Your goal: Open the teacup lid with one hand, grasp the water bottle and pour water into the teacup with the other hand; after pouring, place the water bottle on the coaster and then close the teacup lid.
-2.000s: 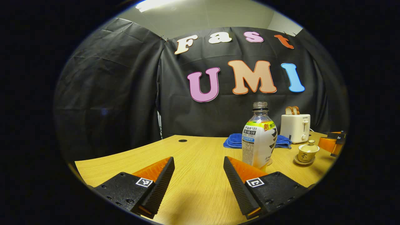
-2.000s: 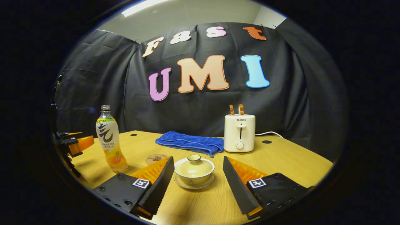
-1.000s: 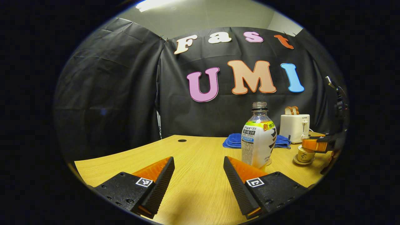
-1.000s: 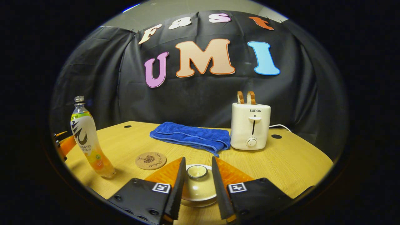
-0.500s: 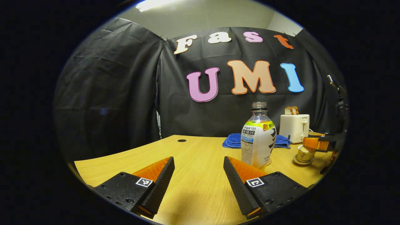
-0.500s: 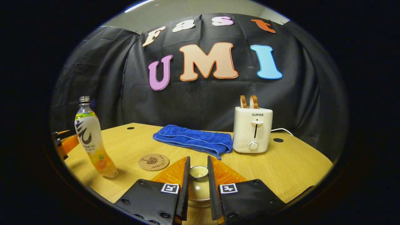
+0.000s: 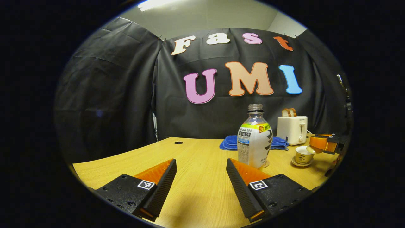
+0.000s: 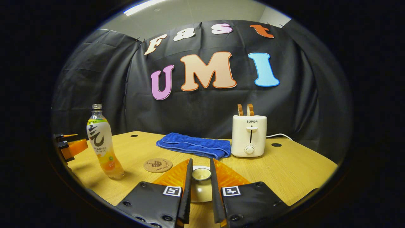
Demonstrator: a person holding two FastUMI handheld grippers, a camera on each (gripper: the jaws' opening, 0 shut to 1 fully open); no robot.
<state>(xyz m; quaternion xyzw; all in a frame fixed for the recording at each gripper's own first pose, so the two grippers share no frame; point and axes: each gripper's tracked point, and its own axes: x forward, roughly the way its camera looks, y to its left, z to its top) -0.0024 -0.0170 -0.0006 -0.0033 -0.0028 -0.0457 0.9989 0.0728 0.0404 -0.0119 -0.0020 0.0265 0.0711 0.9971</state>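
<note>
The table (image 7: pixel 196 158) has lots of bare wood on its left side, so a gripper could slide there with nothing in the way. The left gripper (image 7: pixel 201 177) has its fingers spread wide, with bare table between them. The water bottle (image 7: pixel 254 139) stands tall just ahead of it, a bit to the right. The coaster (image 8: pixel 158 165) lies flat near the bottle with a gap of wood between them. At the back, the blue towel (image 8: pixel 194 145) and the toaster (image 8: pixel 249 134) sit side by side like a low wall. The teacup (image 7: pixel 302 155) stands open, with the right gripper (image 8: pixel 200 186) lifted just above it, pinching the lid (image 8: pixel 201 174).
</note>
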